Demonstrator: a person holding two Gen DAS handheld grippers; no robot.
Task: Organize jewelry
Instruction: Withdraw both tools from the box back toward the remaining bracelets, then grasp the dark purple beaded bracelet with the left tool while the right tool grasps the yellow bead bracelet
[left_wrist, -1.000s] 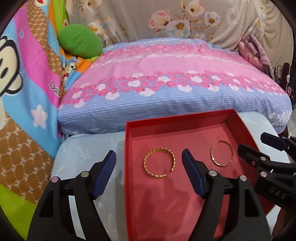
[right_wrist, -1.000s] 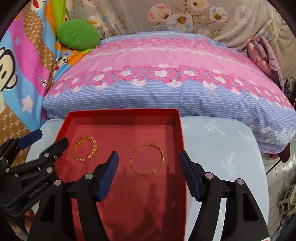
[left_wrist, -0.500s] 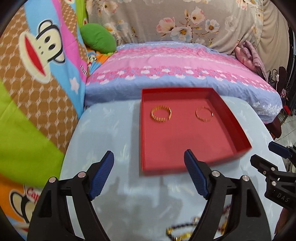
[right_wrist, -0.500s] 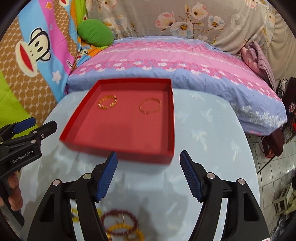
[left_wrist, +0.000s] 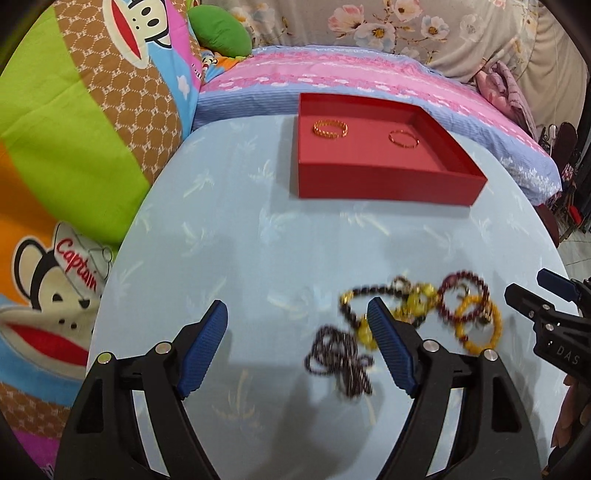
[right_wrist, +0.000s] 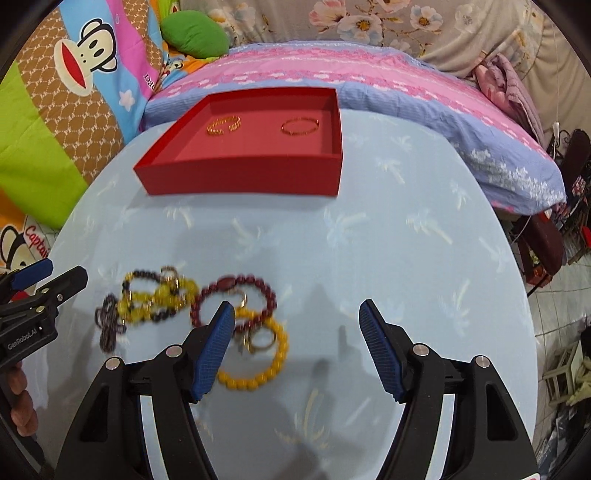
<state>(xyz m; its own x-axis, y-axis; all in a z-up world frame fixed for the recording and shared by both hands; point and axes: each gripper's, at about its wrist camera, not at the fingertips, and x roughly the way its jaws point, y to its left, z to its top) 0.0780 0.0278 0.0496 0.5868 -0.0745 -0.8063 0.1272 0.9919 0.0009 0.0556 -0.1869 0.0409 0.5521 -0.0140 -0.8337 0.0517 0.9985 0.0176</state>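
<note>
A red tray (left_wrist: 384, 188) (right_wrist: 240, 177) stands at the far side of the light blue table. Two gold bangles lie in it: a thick one (left_wrist: 330, 129) (right_wrist: 223, 124) on the left, a thin one (left_wrist: 403, 139) (right_wrist: 300, 126) on the right. A blurred pile of beaded bracelets (left_wrist: 417, 310) (right_wrist: 207, 314) lies on the near table: dark red beads (right_wrist: 236, 295), yellow beads (right_wrist: 258, 373), a dark one (left_wrist: 340, 358). My left gripper (left_wrist: 297, 343) is open and empty, left of the pile. My right gripper (right_wrist: 297, 343) is open and empty, its left finger (right_wrist: 214, 347) over the pile.
A pink and blue striped mattress (left_wrist: 369, 74) lies behind the table. A bright cartoon monkey blanket (left_wrist: 74, 129) hangs at the left. A green cushion (right_wrist: 195, 37) sits at the back. Floor and stools (right_wrist: 561, 369) show beyond the table's right edge (right_wrist: 517, 295).
Both grippers have pulled back from over the red tray toward the table's near side. The bracelet pile has come into view. The gold bangles stay in the tray.
</note>
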